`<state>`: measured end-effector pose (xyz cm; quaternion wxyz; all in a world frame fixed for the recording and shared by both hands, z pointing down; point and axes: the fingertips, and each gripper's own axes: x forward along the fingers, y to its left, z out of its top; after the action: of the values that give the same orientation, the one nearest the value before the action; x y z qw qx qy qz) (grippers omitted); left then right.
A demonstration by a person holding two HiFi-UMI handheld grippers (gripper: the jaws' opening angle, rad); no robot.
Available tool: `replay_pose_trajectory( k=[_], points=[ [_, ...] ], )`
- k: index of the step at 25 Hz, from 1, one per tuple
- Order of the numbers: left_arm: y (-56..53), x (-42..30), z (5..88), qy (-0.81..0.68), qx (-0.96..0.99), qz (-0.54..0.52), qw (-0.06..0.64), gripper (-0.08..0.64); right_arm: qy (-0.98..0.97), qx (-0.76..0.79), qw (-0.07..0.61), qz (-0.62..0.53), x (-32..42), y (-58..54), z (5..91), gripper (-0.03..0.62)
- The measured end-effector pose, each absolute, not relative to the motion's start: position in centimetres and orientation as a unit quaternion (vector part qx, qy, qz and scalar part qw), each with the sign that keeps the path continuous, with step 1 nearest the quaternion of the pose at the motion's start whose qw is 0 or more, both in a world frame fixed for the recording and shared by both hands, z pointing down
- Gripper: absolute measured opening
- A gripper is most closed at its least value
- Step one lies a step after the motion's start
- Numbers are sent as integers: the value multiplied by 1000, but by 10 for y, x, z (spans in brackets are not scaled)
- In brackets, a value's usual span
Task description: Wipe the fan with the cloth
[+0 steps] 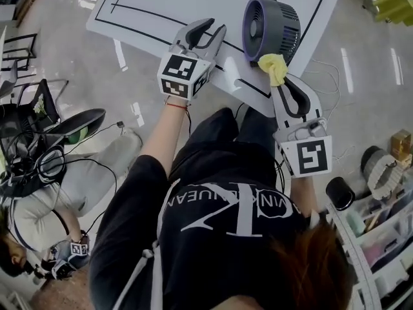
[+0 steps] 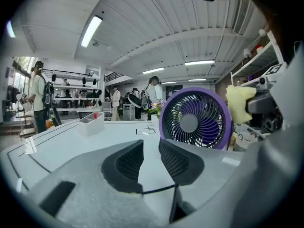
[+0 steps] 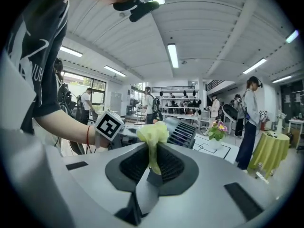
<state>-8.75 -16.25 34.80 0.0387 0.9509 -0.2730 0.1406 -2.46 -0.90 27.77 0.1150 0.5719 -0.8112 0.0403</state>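
Observation:
A purple-rimmed dark fan (image 1: 271, 28) stands on the white table (image 1: 155, 8) near its front edge. My right gripper (image 1: 279, 81) is shut on a yellow cloth (image 1: 273, 68), and the cloth's bunched end rests against the fan's lower right side. In the right gripper view the cloth (image 3: 153, 136) is pinched between the pads, with the fan's grille (image 3: 184, 133) just behind it. My left gripper (image 1: 215, 28) hovers left of the fan, open, with nothing between its fingers. In the left gripper view the fan (image 2: 195, 118) faces me, to the right past the jaws, and the cloth (image 2: 240, 103) sits at its right edge.
Black lines mark the table. A white bin (image 2: 90, 123) and a small flower pot (image 2: 154, 110) stand farther back on it. Several people stand behind. Another person (image 1: 39, 218) sits on the floor at the lower left. Shelves of supplies (image 1: 381, 225) are at the right.

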Motion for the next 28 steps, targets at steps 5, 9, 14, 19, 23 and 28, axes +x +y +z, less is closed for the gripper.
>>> replay_pose_trajectory(
  k=[5,9,14,19,23,28],
  points=[
    [-184,-45,359,-186,966,180,-14,140,-767,617,138,107,-11,8,303,48],
    [-188,-24,371,-110,972,204,-39,140,-754,624,127,161,-19,15,323,48],
    [-182,-25,359,-44,984,172,-3,133,-710,663,115,206,-15,20,344,48],
    [-178,-7,344,19,987,160,-7,168,-681,688,89,234,-6,16,351,48],
    [-169,2,345,87,983,163,4,155,-667,695,70,258,-7,12,360,48],
    [-167,-1,346,87,984,151,29,88,-652,697,26,297,-13,4,367,49]
  ],
)
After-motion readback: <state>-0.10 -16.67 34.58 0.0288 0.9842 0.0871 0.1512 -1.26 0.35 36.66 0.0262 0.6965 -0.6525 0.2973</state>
